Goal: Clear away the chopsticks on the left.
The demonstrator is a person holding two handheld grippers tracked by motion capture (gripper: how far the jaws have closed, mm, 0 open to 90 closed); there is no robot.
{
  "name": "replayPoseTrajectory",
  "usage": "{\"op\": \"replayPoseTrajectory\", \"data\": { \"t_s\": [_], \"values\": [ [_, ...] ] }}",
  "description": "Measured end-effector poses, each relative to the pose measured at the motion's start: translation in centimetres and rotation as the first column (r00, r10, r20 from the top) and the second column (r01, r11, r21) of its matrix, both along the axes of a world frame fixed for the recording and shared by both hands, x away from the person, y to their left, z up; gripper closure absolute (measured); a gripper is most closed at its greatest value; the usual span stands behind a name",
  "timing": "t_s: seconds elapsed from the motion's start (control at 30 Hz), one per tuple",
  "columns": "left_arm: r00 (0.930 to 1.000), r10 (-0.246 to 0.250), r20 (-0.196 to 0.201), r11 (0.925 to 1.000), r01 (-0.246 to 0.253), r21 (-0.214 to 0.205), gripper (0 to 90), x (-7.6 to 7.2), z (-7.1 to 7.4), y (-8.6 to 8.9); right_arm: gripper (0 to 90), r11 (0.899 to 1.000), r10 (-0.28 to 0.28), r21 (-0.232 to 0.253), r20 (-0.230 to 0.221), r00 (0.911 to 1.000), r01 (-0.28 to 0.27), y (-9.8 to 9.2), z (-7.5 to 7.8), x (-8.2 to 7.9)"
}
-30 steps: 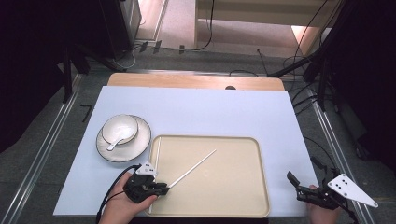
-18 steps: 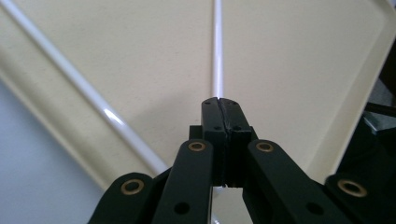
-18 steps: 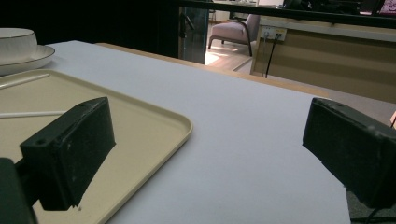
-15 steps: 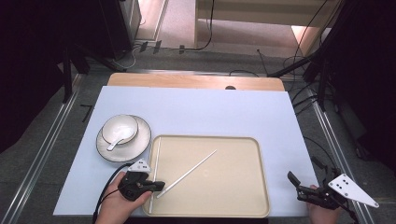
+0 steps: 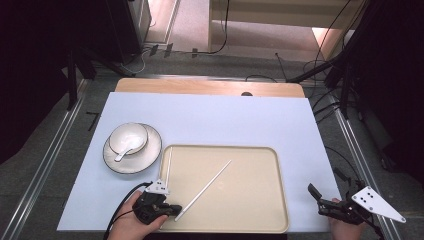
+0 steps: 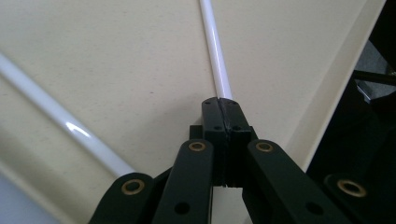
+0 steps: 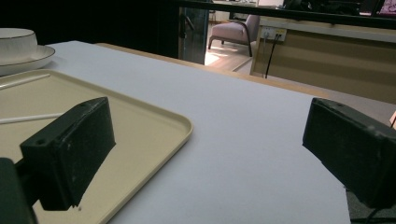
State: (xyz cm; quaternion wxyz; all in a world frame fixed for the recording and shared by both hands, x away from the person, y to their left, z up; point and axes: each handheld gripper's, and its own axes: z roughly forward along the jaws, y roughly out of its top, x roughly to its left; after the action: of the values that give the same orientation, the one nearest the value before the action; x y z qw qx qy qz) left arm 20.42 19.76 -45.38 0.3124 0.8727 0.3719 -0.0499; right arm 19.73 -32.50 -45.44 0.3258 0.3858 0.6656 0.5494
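Left gripper (image 5: 172, 212) jaws just closed, pinching white chopstick (image 5: 206, 188) end over tray (image 5: 270, 155); right gripper (image 5: 320, 200) spread wide, idle.

White chopstick (image 5: 204, 190) on beige tray (image 5: 260, 220); black gripper (image 5: 172, 211); white bowl (image 5: 128, 137) w/ dark rim left of tray; pale-blue mat (image 5: 225, 115).
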Motion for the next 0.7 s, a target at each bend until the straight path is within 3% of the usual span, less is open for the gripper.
{"op": "replayPoseTrajectory", "data": {
  "t_s": [0.27, 0.33, 0.4, 0.5, 0.7],
  "values": [
    [0.9955, -0.087, -0.037, 0.9959, 0.086, -0.028, 90.0, -0.5, -0.2, -1.3, 2.5, 1.000, -0.001, 0.002, -0.002, 1.0000, 0.001, 0.0, 0.0, 0.0],
    [0.9943, -0.101, -0.035, 0.9949, 0.100, -0.015, 90.0, -0.5, -0.1, -1.4, 2.5, 1.000, 0.000, 0.001, -0.001, 1.0000, 0.000, 0.0, 0.0, 0.0],
    [0.9957, -0.091, -0.018, 0.9958, 0.091, -0.003, 90.0, -0.3, 0.0, -1.5, 2.5, 1.000, -0.001, 0.002, 0.002, 1.0000, 0.001, -0.1, 0.0, 0.0],
    [0.9961, -0.088, -0.011, 0.9958, 0.087, -0.029, 90.0, 0.4, 0.4, -1.6, 2.5, 1.000, -0.004, 0.004, 0.002, 1.0000, 0.004, -0.1, 0.0, 0.0],
    [0.9979, -0.031, 0.056, 0.9957, 0.035, -0.086, 90.0, 2.4, 1.3, -2.7, 2.4, 1.000, -0.001, 0.003, -0.002, 1.0000, 0.001, 0.1, 0.0, 0.0]
  ]
}}
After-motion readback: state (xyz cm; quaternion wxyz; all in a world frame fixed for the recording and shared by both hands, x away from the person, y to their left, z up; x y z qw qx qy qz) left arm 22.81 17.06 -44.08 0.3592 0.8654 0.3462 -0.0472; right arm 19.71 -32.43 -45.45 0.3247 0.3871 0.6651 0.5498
